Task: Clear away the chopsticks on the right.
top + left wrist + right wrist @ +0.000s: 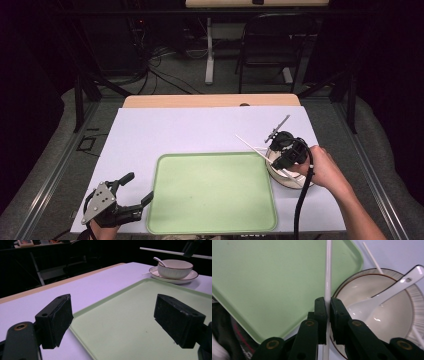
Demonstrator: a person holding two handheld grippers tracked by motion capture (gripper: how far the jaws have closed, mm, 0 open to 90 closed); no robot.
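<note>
A white ribbed bowl (274, 169) (387, 322) stands on a plate (175, 278) right of the pale green tray (210, 192) (262, 277). A white spoon (387, 293) (158, 261) rests in the bowl. My right gripper (281, 161) (327, 310) hovers over the bowl's tray-side rim, shut on a white chopstick (327, 270) (247, 141) that juts out over the tray's corner. A second chopstick (373, 258) (147, 272) leans on the plate's rim. Near the table's front left corner my left gripper (140, 186) (115, 317) stands open and holds nothing, aimed across the tray.
A pale lilac sheet (175, 130) covers the table, with a wooden strip (210, 100) bare at the far edge. Beyond the table stand a dark chair (272, 45) and a white table leg (209, 50). The tray (140, 320) holds nothing.
</note>
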